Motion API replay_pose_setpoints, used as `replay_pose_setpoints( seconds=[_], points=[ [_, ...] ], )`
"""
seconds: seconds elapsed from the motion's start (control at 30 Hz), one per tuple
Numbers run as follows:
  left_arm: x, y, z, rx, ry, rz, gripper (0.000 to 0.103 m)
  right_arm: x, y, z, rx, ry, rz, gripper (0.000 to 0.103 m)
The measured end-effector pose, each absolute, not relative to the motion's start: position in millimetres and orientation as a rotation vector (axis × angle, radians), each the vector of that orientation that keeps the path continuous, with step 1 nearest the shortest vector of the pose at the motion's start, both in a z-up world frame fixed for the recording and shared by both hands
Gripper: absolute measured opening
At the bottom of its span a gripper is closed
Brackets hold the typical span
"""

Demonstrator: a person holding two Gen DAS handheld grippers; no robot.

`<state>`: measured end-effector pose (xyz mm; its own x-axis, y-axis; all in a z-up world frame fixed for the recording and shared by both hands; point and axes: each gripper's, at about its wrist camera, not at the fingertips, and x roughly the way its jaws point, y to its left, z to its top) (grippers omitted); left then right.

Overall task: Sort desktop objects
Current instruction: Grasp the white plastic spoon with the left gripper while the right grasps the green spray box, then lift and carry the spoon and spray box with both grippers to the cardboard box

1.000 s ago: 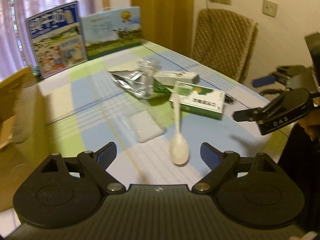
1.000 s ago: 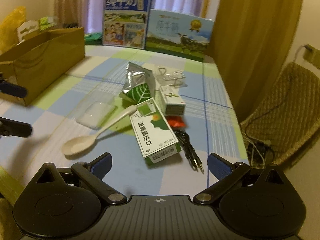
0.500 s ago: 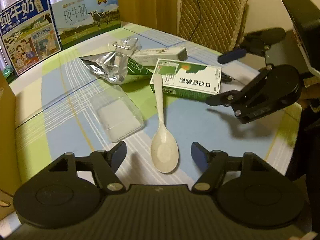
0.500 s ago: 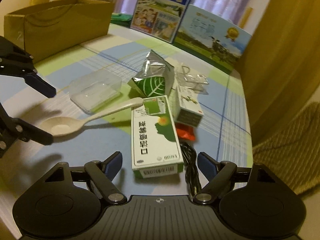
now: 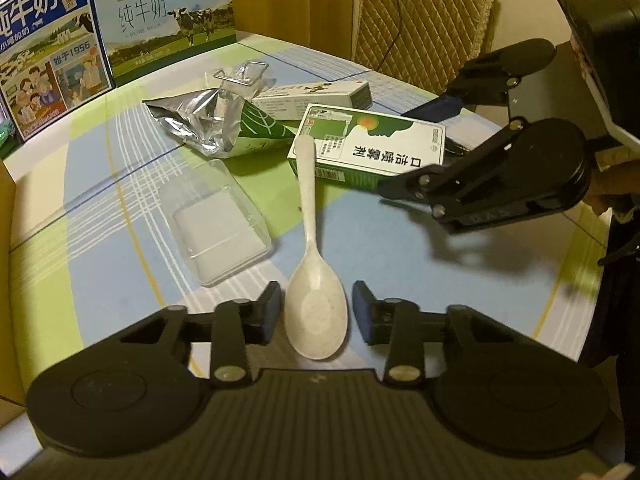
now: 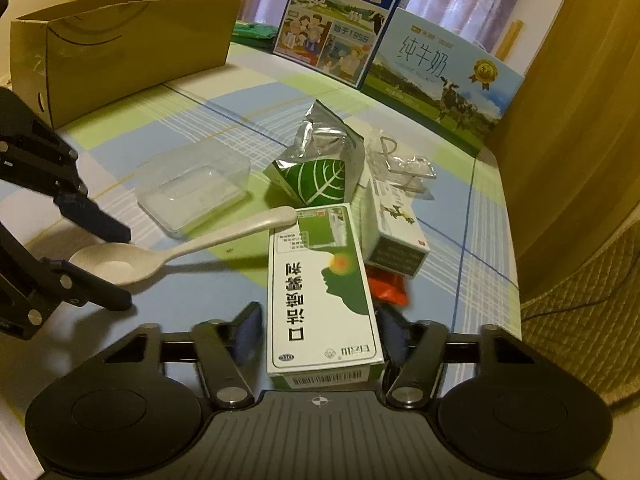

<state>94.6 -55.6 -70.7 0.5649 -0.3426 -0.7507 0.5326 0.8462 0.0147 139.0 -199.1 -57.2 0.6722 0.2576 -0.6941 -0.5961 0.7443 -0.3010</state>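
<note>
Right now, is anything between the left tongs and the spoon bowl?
No. The spoon bowl lies on the tablecloth between the open left tongs, nothing in the gaps. Its handle tip rests on the green-and-white box.

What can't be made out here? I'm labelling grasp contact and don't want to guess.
- Left gripper: left wrist view shows gaps beside the spoon bowl; pad contact unclear.
- Right gripper: fingers flank the green-and-white box; the box hides the right pad.
- Red packet: right wrist view, mostly under the boxes.
- Cardboard box: contents hidden by its wall.
</note>
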Motion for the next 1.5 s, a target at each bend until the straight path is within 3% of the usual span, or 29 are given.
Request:
replay_pose_setpoints(
  seconds=[0.23,0.53,0.77,1.5],
  points=[
    [80.0,-48.8,-66.3,0.216,0.845,-0.487,0.028,127.4,-197.4,-51.1,-0.495,0.704,0.487,0.053],
    [35.3,-25.7,-61.6,0.134,0.878,-0.424,0.028,84.7,-214.6,-43.4,-0.095,0.874,0.383,0.053],
    [20.3,-26.7,-65.1,0.158,0.837,-0.405,0.033,59.1,-210.2,-46.0,-0.126,0.828,0.369,0.054],
    [20.3,-27.0,-70.1,0.141,0.793,-0.372,0.03,60.4,-212.4,-54.1,-0.102,0.804,0.333,0.058]
  ],
)
